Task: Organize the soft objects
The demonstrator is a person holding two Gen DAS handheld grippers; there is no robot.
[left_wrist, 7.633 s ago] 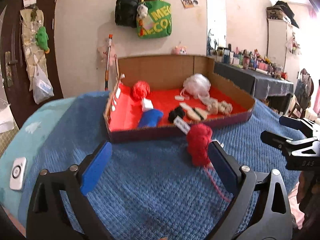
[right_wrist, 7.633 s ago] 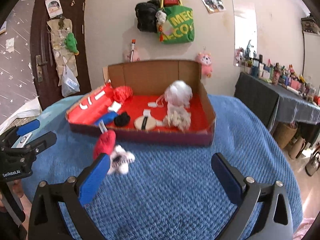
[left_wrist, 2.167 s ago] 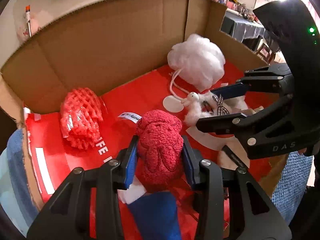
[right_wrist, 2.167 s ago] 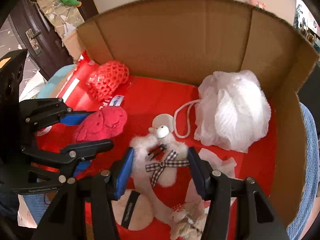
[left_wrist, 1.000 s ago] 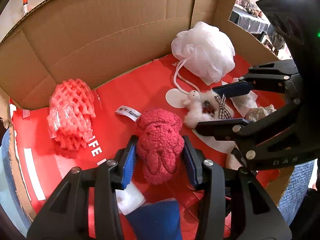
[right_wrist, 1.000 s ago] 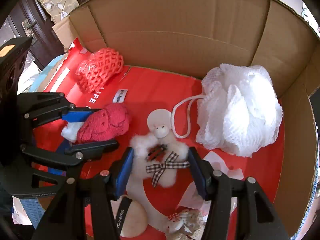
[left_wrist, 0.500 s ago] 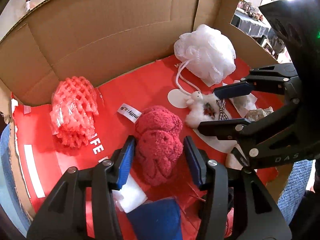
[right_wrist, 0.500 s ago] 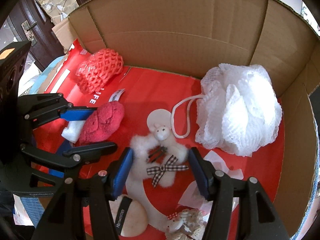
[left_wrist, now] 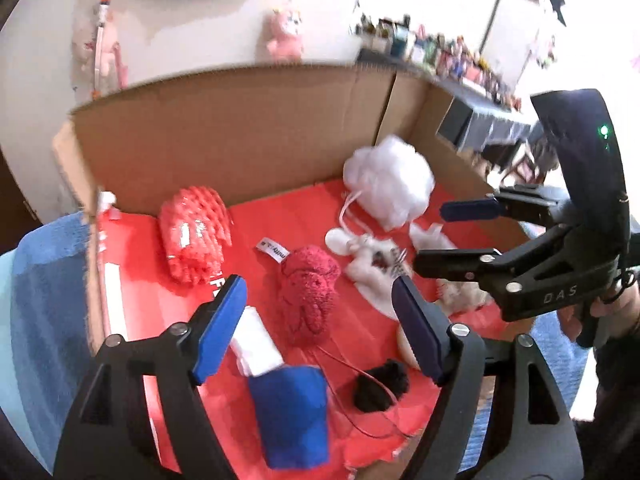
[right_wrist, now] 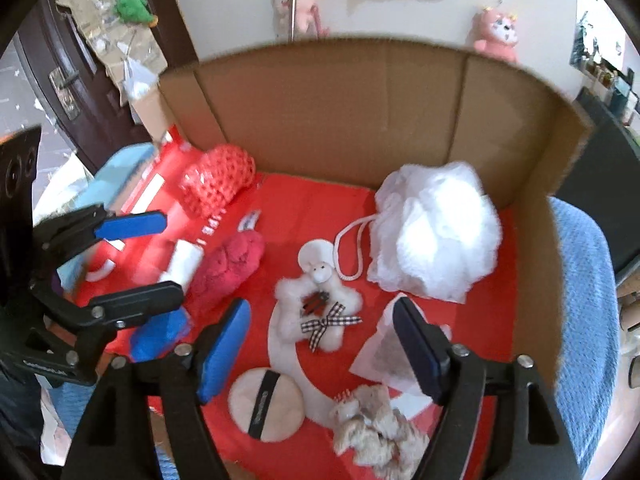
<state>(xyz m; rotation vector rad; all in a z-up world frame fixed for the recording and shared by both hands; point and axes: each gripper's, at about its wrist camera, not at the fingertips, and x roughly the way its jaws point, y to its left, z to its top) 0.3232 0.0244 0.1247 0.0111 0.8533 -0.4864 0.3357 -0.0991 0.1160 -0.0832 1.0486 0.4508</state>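
Observation:
A red fuzzy knit toy (left_wrist: 310, 294) lies on the red floor of the cardboard box (left_wrist: 240, 128); it also shows in the right wrist view (right_wrist: 228, 266). My left gripper (left_wrist: 320, 328) is open and empty, raised just behind it. A white fluffy plush with a checked bow (right_wrist: 316, 314) lies mid-box, also seen in the left wrist view (left_wrist: 372, 260). My right gripper (right_wrist: 322, 342) is open and empty above and behind the plush. A white mesh pouf (right_wrist: 434, 234) sits at the back right.
In the box also lie a red foam net (left_wrist: 194, 236), a blue pouch (left_wrist: 292, 416), a white roll (left_wrist: 256, 342), a black ball (left_wrist: 380, 386), a round powder puff (right_wrist: 266, 404), a beige plush (right_wrist: 376, 436) and a paper sachet (right_wrist: 390, 350). A blue blanket (right_wrist: 584, 300) surrounds the box.
Both grippers opened wide, let go of the red toy and the white plush, and pulled back and up. Both toys now rest on the box floor.

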